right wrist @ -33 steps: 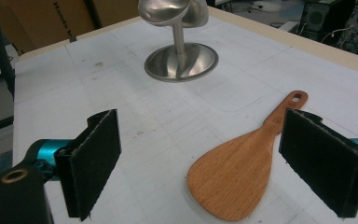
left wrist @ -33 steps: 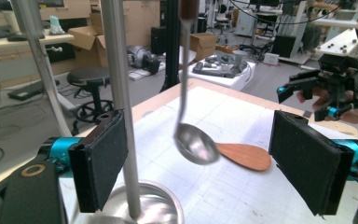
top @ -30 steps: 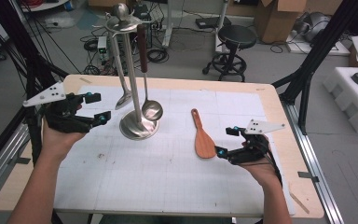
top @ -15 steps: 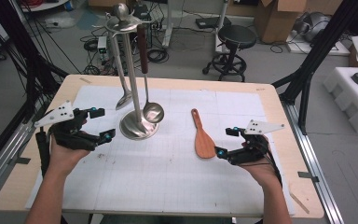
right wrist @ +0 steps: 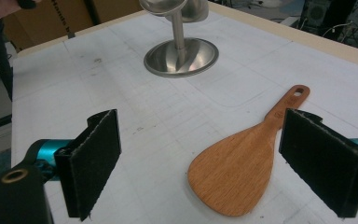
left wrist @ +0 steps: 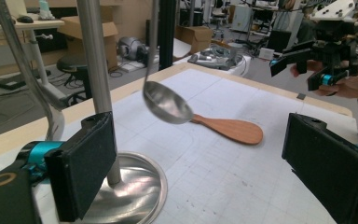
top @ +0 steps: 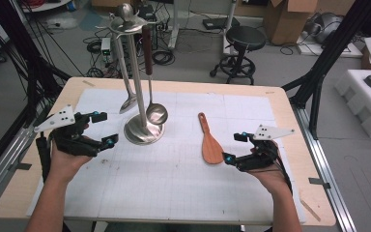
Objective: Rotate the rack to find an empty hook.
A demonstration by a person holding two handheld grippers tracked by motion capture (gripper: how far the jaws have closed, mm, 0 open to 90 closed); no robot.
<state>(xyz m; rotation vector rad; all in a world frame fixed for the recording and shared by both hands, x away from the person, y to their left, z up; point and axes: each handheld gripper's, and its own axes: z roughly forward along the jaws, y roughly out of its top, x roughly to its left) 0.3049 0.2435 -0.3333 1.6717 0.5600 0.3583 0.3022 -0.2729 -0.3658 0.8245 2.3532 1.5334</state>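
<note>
A steel utensil stand (top: pixel 144 131) rises from the white mat, with a ladle (top: pixel 157 114) and a second steel utensil (top: pixel 128 104) hanging from its top. My left gripper (top: pixel 105 128) is just left of the stand's base, open; its jaws have just been opening and nothing is between them. From the left gripper (left wrist: pixel 205 177) I see the ladle (left wrist: pixel 168 102) dangling ahead beside the stand's pole (left wrist: pixel 95 60). A wooden spatula (top: pixel 211 145) lies flat right of the stand. My right gripper (top: pixel 234 147) is open just to its right; its jaws (right wrist: pixel 209 161) stand on either side of the spatula (right wrist: pixel 237 172) without touching it.
The white gridded mat (top: pixel 183 183) covers most of the wooden table. Black frame posts (top: pixel 319 72) stand at the table's corners. A stool (top: pixel 239 43), cardboard boxes (top: pixel 290 19) and cables lie on the floor behind. White foam blocks (top: pixel 367 101) sit at the right.
My left hand has come down and a little nearer the front edge, beside the stand's base. The right hand, spatula and stand have stayed put.
</note>
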